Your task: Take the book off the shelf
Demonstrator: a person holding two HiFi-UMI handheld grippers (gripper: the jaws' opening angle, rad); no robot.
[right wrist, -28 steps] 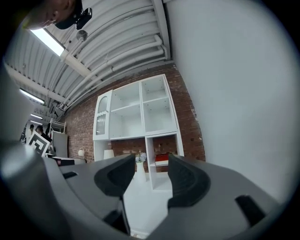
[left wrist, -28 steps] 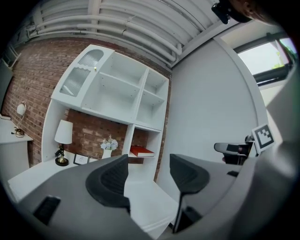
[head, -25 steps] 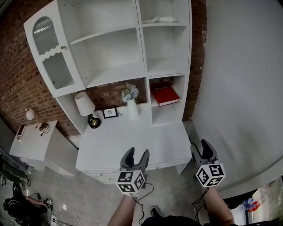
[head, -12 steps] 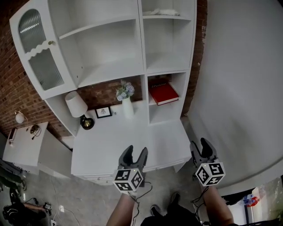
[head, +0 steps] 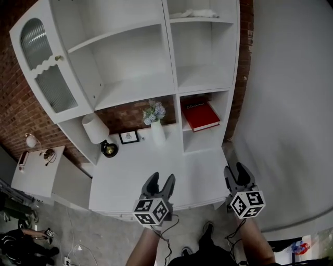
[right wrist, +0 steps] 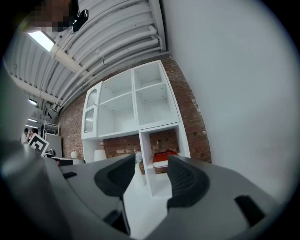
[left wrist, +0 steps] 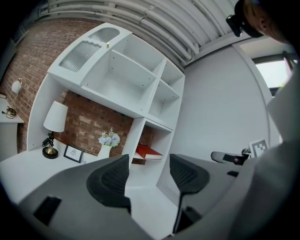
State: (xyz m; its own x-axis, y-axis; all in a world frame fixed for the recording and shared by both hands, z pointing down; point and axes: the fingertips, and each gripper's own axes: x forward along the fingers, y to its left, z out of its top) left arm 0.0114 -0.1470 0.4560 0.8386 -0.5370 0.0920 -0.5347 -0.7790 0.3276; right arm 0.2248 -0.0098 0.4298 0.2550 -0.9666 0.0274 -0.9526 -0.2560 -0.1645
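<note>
White shelf unit (head: 136, 85) stands on a white surface (head: 156, 169) against a red brick wall (head: 15, 117).

Red book (head: 201, 115) lies flat on the shelf of the lower right compartment, cover up, with white print near its far edge too small to read. It is the only thing in that compartment.

Left of that compartment, in the open bay under the shelves:
- white vase of pale flowers (head: 156, 124), just beside the divider
- small framed picture (head: 128, 137), near the vase
- table lamp (head: 96, 131) with white shade and dark base, at the bay's left end

Top right compartment holds a white crumpled cloth (head: 195, 13). A glazed cabinet door (head: 48, 72) closes the unit's left side.

Left hand-held gripper (head: 161, 180): near edge of the surface, pointing level at the unit, jaws spread, holding nothing. In its own view the book shows through the gap, well apart from the pads.

Right hand-held gripper (head: 238, 170): off the surface's right front corner, pointing level, jaws spread, holding nothing. The book's compartment is seen between its jaws, far off.

2 forearms visible at the bottom of the head view. A low white side table (head: 36, 174) stands at left.
</note>
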